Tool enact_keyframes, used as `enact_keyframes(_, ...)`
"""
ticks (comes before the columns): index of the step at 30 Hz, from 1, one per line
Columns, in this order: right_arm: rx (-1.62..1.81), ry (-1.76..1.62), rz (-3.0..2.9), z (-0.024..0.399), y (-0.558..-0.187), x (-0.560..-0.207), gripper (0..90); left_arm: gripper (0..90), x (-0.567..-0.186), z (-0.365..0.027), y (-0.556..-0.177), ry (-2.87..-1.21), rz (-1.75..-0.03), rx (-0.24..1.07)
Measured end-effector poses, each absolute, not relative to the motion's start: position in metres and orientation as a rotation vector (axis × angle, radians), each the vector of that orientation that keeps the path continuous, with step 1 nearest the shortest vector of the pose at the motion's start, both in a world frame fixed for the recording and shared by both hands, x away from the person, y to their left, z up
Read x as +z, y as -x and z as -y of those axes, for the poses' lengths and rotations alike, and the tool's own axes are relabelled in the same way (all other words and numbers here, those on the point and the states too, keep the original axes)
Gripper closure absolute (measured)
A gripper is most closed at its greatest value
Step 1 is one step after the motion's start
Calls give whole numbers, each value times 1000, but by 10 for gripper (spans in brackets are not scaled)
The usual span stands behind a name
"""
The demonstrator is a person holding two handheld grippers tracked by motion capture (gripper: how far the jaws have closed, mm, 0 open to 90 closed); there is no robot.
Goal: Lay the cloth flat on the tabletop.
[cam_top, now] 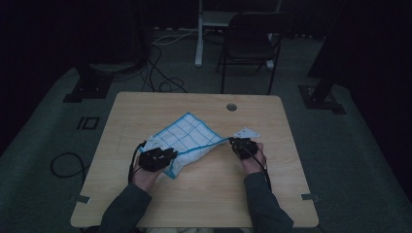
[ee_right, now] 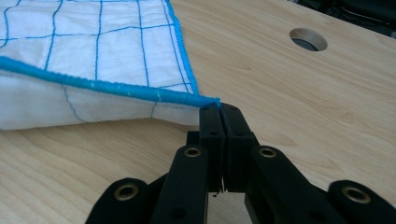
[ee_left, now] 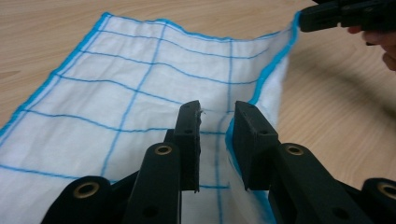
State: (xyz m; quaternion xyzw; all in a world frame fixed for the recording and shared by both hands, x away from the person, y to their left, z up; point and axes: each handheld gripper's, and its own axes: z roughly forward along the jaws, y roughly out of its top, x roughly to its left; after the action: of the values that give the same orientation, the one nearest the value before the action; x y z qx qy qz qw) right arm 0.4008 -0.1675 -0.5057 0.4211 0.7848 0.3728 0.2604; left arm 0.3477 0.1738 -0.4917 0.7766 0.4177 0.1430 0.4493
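Two hand-held grippers at a checked cloth on a wooden table in a dim room.

Nearest, two sleeved forearms reach over the table's [cam_top: 204, 194] light wood-grain top. The left gripper [ee_left: 217, 116] has its jaws parted a little, with the cloth's [cam_top: 187, 138] blue hem lying between the pads, not pinched. The right gripper [ee_right: 219, 108] is clamped tight on a corner of the cloth and lifts that edge off the wood. The white cloth, gridded in blue, lies mid-table between the hands, partly folded. Farther off, a round cable hole [cam_top: 231, 107] pierces the top. Beyond, on grey carpet, stand a black chair [cam_top: 250, 41], a white post [cam_top: 198, 34] and loose cables [cam_top: 165, 82].
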Motion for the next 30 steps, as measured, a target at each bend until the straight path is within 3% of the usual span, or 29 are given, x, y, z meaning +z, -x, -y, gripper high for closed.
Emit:
enact_keyframes(14, 978, -1199, -2101, 183, -409, -508, 885, 717, -517, -183, -373, -1978, -1148, 370)
enact_keyframes(21, 1020, -1227, -2083, 180, -399, -504, 692, 713, -526, -186, -387, -1983, -1196, 408)
enact_keyframes(30, 1065, -1136, -2212, 134, -370, -519, 603, 679, -525, -181, -410, -2007, -1178, 446)
